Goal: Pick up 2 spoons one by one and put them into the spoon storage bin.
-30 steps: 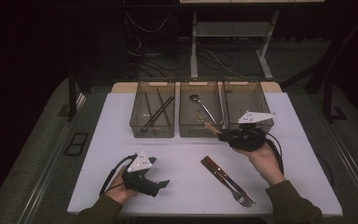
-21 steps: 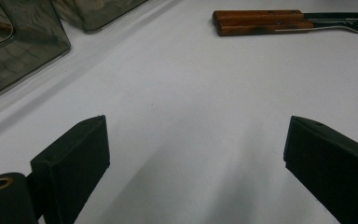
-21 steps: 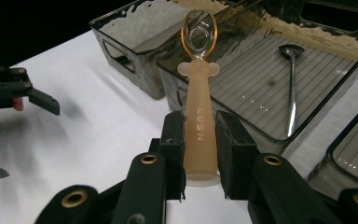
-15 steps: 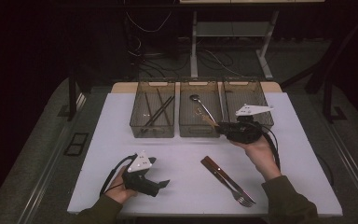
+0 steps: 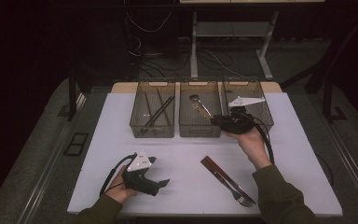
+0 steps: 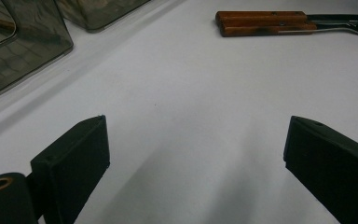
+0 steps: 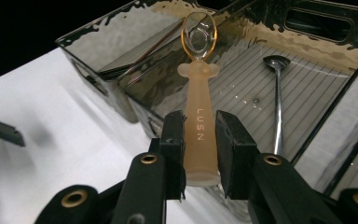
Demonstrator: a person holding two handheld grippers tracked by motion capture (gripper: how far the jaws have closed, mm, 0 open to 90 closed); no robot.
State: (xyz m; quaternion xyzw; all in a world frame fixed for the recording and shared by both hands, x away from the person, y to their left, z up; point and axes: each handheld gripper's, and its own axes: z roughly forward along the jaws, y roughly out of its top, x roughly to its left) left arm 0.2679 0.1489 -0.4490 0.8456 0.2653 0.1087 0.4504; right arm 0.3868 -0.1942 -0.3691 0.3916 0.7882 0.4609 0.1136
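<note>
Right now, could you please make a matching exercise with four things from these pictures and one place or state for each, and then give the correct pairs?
Things:
1. pale spoon
2. metal spoon
3. fork
4. left tool

Places or states:
A. lies on the white table, wooden handle toward the bins
B. open, nothing between its jaws
C. clamped in the right tool
D. lies inside the middle bin

Pairs: 1-C, 2-D, 3-A, 4-B
</note>
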